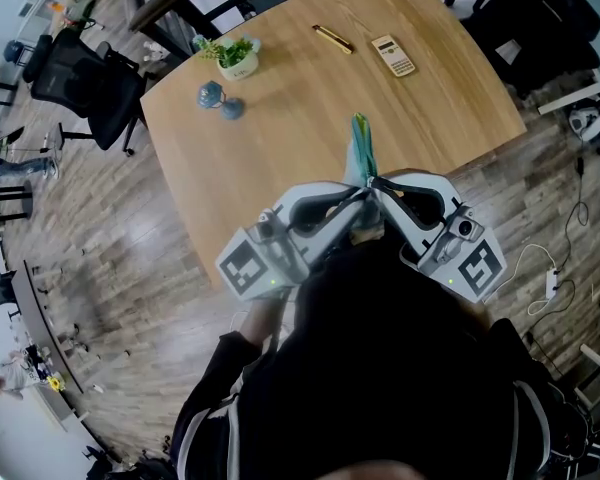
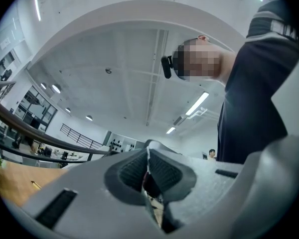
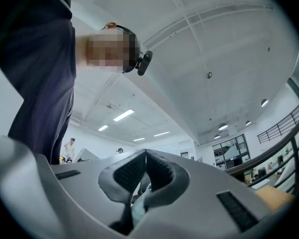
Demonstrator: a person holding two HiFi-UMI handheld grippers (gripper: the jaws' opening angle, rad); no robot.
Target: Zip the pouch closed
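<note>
Close to the person's chest, the left gripper (image 1: 352,202) and right gripper (image 1: 385,191) both pinch tight on the pouch (image 1: 361,153), which pokes toward twelve o'clock over the table (image 1: 280,138). Such thin bites look risky: a hard pull could slip the fabric free or jam the zip.

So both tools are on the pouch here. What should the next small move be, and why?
Probably draw the right tool along the pouch, away from the left tool, while the left one anchors. Both tools are shut on the pouch side by side, and it sticks out past them over the table. I can't confirm that the right tool has the zipper pull.
</note>
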